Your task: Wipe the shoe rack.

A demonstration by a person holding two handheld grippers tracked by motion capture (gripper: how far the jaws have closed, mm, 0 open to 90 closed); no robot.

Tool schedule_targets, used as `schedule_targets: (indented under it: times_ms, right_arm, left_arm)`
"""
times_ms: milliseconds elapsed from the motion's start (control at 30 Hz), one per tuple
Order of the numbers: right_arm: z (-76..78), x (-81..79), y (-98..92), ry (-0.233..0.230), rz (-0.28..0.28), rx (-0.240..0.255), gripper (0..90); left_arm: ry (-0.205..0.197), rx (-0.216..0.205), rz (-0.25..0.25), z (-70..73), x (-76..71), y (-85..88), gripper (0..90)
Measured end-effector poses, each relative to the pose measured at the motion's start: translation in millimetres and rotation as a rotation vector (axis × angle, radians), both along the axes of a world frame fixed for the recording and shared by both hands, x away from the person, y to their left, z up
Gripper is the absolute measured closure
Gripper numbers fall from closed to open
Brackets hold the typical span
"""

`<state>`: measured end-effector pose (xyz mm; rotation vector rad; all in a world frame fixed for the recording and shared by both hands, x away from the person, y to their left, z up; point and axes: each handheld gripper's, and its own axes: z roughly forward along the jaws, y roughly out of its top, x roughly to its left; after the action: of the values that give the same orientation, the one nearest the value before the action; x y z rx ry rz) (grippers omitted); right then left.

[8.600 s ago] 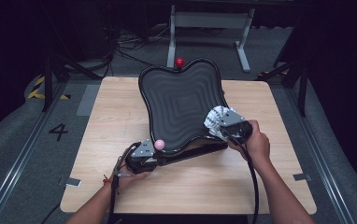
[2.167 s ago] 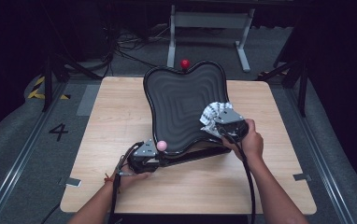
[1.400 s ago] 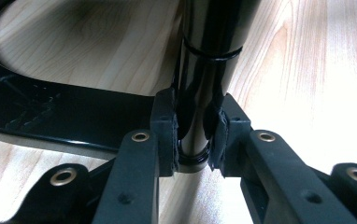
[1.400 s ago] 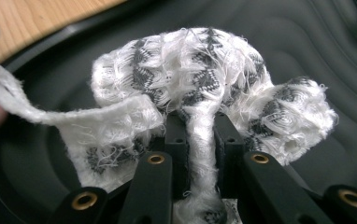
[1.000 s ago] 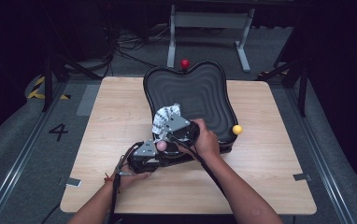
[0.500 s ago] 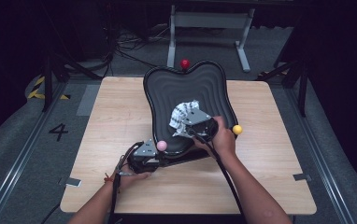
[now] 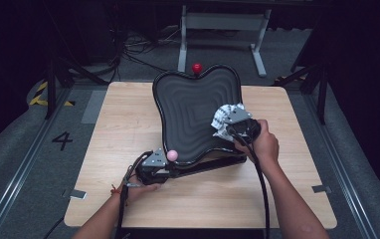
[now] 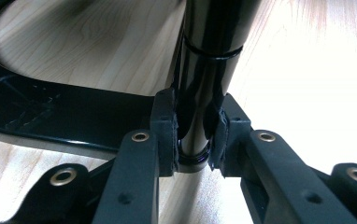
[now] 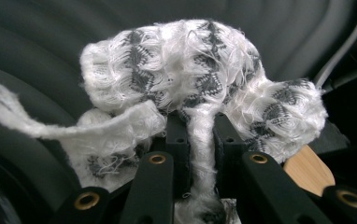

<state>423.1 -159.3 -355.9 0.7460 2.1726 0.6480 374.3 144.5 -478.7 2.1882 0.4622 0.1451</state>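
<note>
Left gripper (image 7: 154,169) near desk's (image 7: 128,124) front-left, clamped tight on glossy black pole (image 8: 204,84); pads seen pressing both sides in left gripper view. Pole's top cut off there, foot half hidden behind jaws. Pink ball (image 7: 171,156) just beside that gripper, attachment unclear. Right gripper (image 7: 228,127) held by right hand (image 7: 263,144) toward right edge of tray (image 7: 188,114), jaws pinched on white-grey rag (image 9: 200,93). Rag bunched against tray's ribbed dark surface; strand ran down between pads, lower end hidden under jaws, loose tail cut off at left in right gripper view. Tray tilted up, heart-like outline, far rim at desk's back edge, near rim over black base (image 7: 203,167); how tray joined base not clear. Red ball (image 7: 197,67) at tray's far rim, mount hidden. Wooden bit (image 9: 310,170) at right behind rag, too little visible to name. Left hand (image 7: 133,189) mostly under gripper.
</note>
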Motion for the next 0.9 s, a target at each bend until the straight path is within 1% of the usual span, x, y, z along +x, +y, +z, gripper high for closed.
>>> schedule_targets:
  times_ms: [67,200,300,433,467,600,700,733,867,900]
  right_arm:
    - [0.0,1.1,-6.3,0.008,-0.009,0.014,80.4]
    - [-1.8,1.9,-20.1,0.013,-0.034,0.015,80.8]
    - [-3.0,0.6,-28.9,0.023,-0.036,0.034,81.3]
    - [-5.2,-3.0,-31.8,0.021,-0.034,0.023,81.7]
    - [-5.5,-3.8,-31.9,0.021,-0.034,0.020,81.8]
    - [-7.4,-8.3,-33.3,0.018,-0.028,0.020,82.1]
    - [-7.8,-13.5,-31.8,0.013,-0.027,0.003,82.3]
    - [-7.5,-14.6,-31.6,0.015,-0.027,-0.002,82.2]
    - [-5.4,-13.5,-31.2,0.032,-0.027,0.002,81.9]
    - [-4.2,-12.2,-30.5,0.032,-0.028,0.015,81.8]
  left_arm:
    - [-0.001,0.001,0.000,0.1,-0.1,0.0,73.6]
    - [-0.007,-0.004,0.002,-0.4,-0.3,-0.3,73.6]
    - [-0.007,-0.002,0.003,-0.2,-0.4,-0.2,73.5]
    - [-0.008,-0.002,0.004,-0.3,-1.0,-0.3,73.5]
    - [-0.009,0.004,0.005,0.1,-1.5,-0.1,73.5]
    - [-0.008,0.004,0.005,0.0,-2.0,1.8,73.5]
    - [-0.010,0.008,0.003,0.4,-2.2,3.6,73.5]
    - [-0.013,-0.002,0.004,-0.4,-2.3,3.7,73.5]
    - [-0.010,-0.001,-0.004,-0.3,-1.3,4.0,73.5]
    - [-0.009,-0.001,-0.005,-0.3,-1.2,4.0,73.5]
